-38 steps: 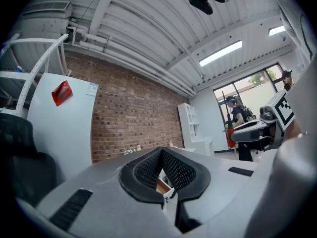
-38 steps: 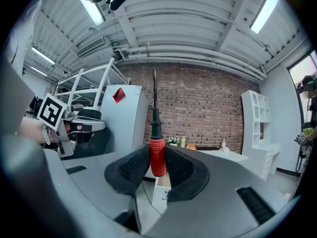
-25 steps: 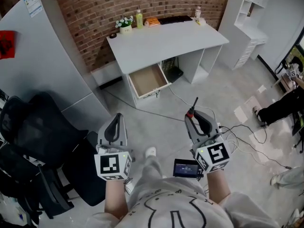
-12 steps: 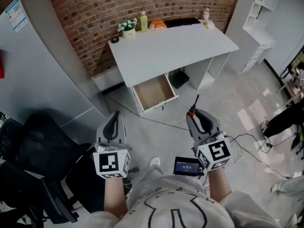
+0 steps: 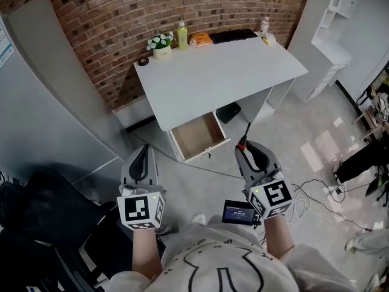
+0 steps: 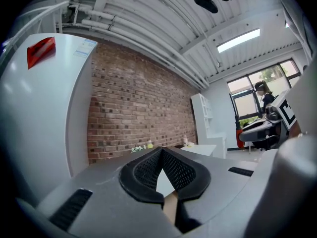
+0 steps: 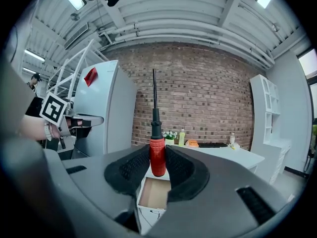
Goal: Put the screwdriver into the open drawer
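A screwdriver [image 7: 157,152] with a red handle and a black shaft stands upright between the jaws of my right gripper [image 7: 157,165], which is shut on it. In the head view the right gripper [image 5: 247,152] hangs just right of the open drawer [image 5: 197,135], with the screwdriver [image 5: 243,140] sticking up from it. The wooden drawer [image 7: 153,193] is pulled out from under the white desk [image 5: 213,75] and looks empty inside. My left gripper [image 5: 141,159] is shut with nothing in it, left of the drawer and above the floor.
On the desk's back edge by the brick wall stand a flower pot [image 5: 160,43], a yellow bottle [image 5: 182,35], an orange packet and a black keyboard [image 5: 232,35]. A grey cabinet [image 5: 36,84] rises at the left, white shelves [image 5: 331,35] at the right. Cables [image 5: 316,190] lie on the floor.
The desk and drawer have come closer to both grippers as I walked toward them. The right gripper keeps the screwdriver; the left stays shut.
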Demonstrator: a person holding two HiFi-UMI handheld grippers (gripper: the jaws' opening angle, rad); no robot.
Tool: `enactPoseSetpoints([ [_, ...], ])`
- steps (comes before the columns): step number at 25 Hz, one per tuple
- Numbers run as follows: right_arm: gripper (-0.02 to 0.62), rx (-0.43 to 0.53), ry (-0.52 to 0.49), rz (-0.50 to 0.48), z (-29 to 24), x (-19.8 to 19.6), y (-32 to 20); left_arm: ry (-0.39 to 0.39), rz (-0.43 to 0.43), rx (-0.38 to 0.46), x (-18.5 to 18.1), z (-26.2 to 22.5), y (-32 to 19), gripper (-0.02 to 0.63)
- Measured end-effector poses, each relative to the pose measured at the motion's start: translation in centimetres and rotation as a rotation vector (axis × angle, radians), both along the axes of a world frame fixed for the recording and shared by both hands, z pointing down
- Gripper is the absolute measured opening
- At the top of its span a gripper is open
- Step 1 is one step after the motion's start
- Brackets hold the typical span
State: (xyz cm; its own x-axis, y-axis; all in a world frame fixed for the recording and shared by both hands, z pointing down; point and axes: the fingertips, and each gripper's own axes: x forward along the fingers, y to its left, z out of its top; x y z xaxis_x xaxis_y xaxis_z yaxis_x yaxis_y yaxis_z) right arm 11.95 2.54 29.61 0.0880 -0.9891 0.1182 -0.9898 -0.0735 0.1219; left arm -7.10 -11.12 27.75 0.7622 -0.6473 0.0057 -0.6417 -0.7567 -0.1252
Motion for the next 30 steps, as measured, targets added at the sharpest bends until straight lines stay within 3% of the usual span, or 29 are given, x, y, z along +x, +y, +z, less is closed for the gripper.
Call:
enactPoseSetpoints([
  [11,0.100,-0.044,-0.025,-0.073,1.9,4.1,-5.6,-0.004,-0.104,-0.044,2.2,1.8,-4.5,0.012],
  [22,0.100,-0.065,-0.009,-0.276,1.9,11.0,-14.5,0.024,-0.323,-0.078,6.5,2.7,-9.0,0.012],
  [30,0.100,-0.103,-0.015,-0.469,3.5,13.1,-19.6,0.006,-0.527,-0.101,7.1,4.1,-9.0,0.012],
])
